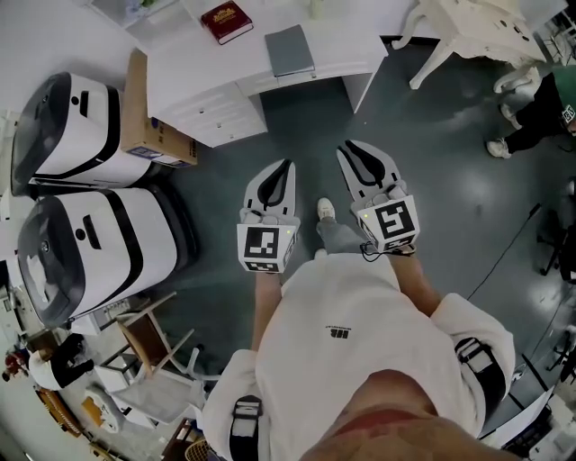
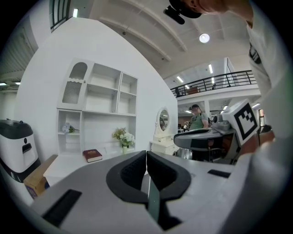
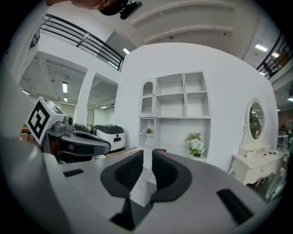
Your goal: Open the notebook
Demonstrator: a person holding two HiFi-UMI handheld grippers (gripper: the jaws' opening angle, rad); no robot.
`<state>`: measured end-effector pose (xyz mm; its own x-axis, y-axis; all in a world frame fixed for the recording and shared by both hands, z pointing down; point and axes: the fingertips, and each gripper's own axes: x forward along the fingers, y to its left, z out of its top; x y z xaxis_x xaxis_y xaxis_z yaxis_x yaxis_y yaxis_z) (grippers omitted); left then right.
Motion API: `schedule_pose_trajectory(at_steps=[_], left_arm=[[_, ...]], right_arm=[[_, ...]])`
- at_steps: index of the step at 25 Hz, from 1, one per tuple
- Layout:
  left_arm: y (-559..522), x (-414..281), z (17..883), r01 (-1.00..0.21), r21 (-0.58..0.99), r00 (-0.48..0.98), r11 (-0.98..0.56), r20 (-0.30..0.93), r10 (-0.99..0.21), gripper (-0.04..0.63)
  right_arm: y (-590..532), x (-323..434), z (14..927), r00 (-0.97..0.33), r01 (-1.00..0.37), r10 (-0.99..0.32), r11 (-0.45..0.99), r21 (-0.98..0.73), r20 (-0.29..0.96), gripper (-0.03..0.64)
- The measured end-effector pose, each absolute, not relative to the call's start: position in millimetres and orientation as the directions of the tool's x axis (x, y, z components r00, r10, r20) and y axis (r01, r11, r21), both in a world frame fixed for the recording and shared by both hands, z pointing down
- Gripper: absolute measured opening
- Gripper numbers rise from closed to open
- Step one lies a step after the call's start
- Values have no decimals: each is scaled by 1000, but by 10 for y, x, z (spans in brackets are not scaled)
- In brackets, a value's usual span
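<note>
Grey and flat, the notebook (image 1: 290, 49) lies shut on the white table (image 1: 346, 40), just beside a red book (image 1: 226, 22) at the far end. Both grippers hang over the dark floor (image 1: 432, 162), well short of the table, pointing towards it. The left gripper (image 1: 286, 165) has its jaws together with nothing between them. The right gripper (image 1: 347, 147) has its jaws a narrow gap apart, also empty.

The step in hand looks like the approach, so the opening itself is not yet begun. To do it well, I would bring both grippers in low and level over the table's near edge, aiming past the red book at the grey cover. The left jaws need parting before they arrive. One gripper should press lightly on the notebook to stop it sliding. The other should catch only the top cover at its free edge, not the whole block of pages, then swing it over. From here I cannot tell which edge is the spine, so that wants checking up close.
</note>
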<state>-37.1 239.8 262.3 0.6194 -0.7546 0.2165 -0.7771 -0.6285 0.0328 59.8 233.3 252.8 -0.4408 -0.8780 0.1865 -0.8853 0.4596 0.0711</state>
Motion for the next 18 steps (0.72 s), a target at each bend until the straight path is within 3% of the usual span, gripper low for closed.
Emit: schedule_pose_trajectory(at_steps=[18], left_arm=[[1210,38,2543,-818,14,563,-575,224,-795,0]], right_arm=[[1084,1019,2511,-495,-856,-848,513,63,187,43]])
